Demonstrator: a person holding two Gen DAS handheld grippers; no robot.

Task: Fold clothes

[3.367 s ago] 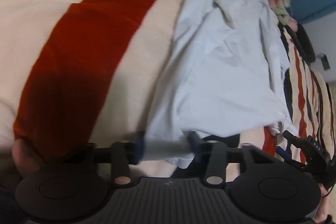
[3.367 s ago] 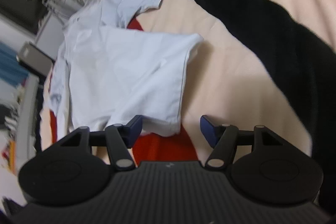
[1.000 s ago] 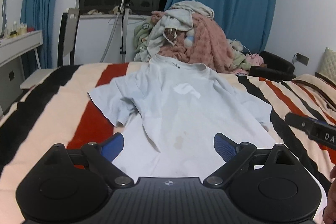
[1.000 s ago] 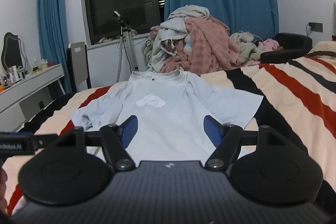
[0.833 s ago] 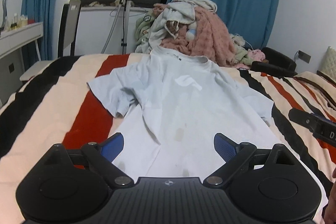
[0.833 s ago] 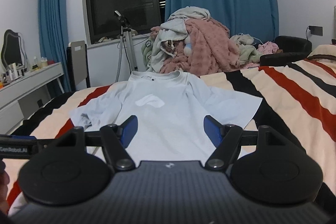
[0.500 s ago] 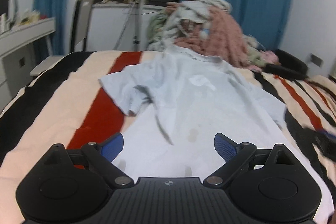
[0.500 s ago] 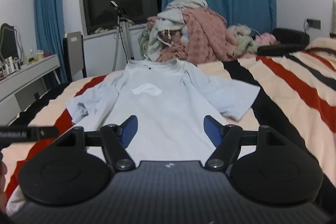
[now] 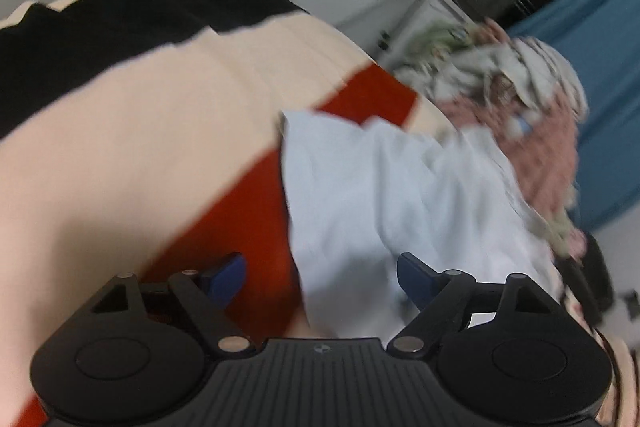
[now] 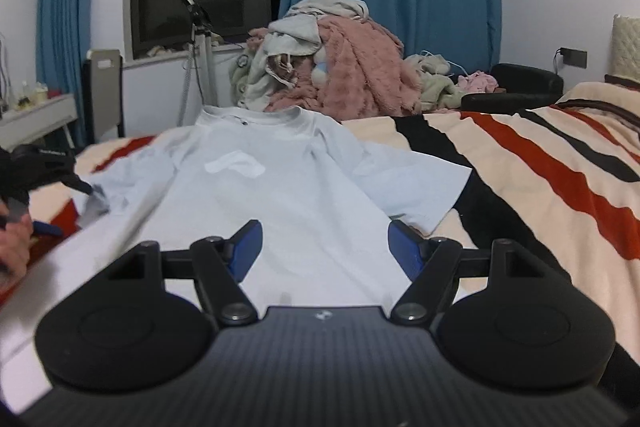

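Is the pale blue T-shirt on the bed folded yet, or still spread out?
Spread out. The T-shirt lies flat, front up, on the striped blanket, right sleeve extended; its left sleeve is rumpled.

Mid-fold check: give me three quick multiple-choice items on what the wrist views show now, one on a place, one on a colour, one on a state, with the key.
1. Where does the clothes pile sit?
A. beyond the T-shirt's collar
B. on the T-shirt's right sleeve
C. under the right claw

2. What colour is the T-shirt?
A. pink
B. pale blue
C. black

3. How does the T-shirt's left sleeve lie?
A. flat
B. rumpled
C. tucked under the body

Key: A, the pile rises behind the collar in the right wrist view. B, the shirt is pale blue on the striped bedspread. B, that sleeve is creased while the other lies flat; the left claw has just been closing, its pads not yet pressing it.
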